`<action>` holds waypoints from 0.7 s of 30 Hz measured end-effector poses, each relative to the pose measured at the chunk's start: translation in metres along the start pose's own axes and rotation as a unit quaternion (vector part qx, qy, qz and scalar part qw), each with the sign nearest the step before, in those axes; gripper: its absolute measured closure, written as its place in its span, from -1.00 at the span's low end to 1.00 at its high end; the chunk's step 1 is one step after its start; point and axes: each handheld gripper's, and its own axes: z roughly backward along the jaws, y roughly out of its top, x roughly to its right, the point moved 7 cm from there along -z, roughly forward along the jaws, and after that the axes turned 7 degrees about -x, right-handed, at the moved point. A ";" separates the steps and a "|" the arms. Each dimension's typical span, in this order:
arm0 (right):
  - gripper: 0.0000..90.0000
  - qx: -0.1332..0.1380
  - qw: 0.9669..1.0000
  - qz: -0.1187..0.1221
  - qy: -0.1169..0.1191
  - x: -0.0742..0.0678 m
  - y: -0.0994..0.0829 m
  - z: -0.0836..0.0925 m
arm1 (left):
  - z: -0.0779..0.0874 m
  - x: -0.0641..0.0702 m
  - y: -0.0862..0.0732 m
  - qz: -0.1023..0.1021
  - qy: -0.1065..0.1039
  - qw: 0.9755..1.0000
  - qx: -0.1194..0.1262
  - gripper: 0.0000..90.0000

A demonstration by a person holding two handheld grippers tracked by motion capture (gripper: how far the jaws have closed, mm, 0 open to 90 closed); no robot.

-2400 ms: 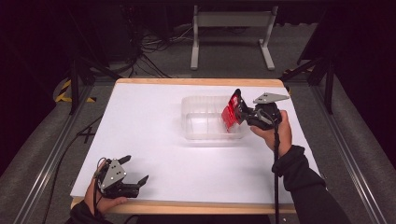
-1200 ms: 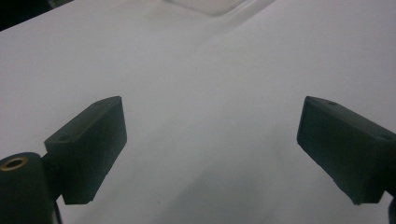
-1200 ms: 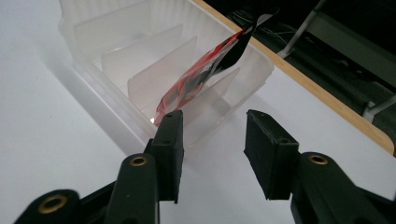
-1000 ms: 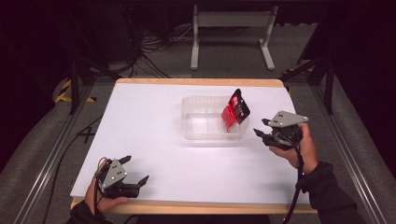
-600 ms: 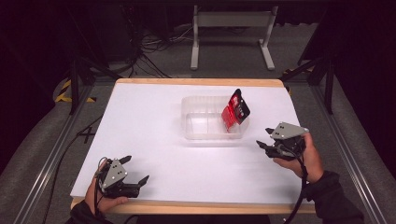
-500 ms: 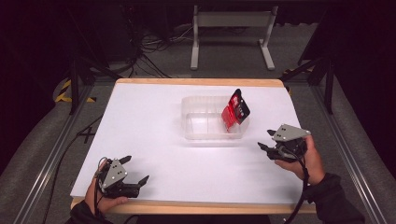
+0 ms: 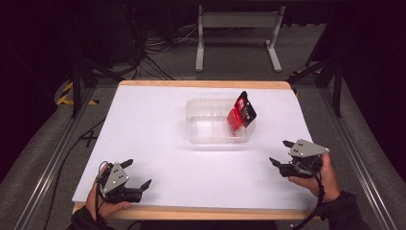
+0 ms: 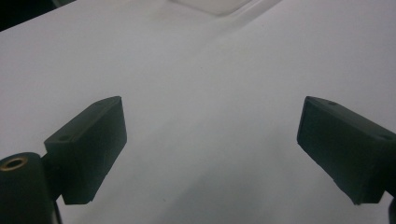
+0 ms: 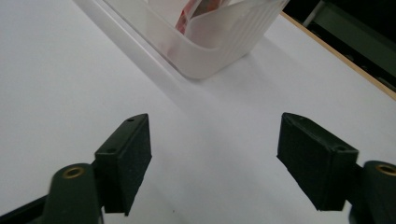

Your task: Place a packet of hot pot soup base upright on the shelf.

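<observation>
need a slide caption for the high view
Red packet leaning in clear bin; both grippers open near table corners.

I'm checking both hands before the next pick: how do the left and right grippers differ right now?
The left gripper sits at the table's near left corner, far from the clear bin; the right gripper rests nearer the bin, which holds the red packet. Its jaws have just been opening. Both are open and empty.
</observation>
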 end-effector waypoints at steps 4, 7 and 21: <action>-0.52 0.011 1.000 -0.013 -0.001 0.001 -0.013 0.005 | 0.000 -0.002 0.000 0.000 0.000 1.000 0.000 -0.80; -0.60 0.013 1.000 -0.013 -0.012 0.003 -0.023 0.006 | -0.001 -0.002 0.000 0.000 0.001 1.000 -0.001 -0.80; -0.74 0.036 0.995 -0.089 -0.028 0.010 -0.064 0.012 | 0.002 -0.005 -0.002 -0.002 0.003 1.000 0.003 -0.81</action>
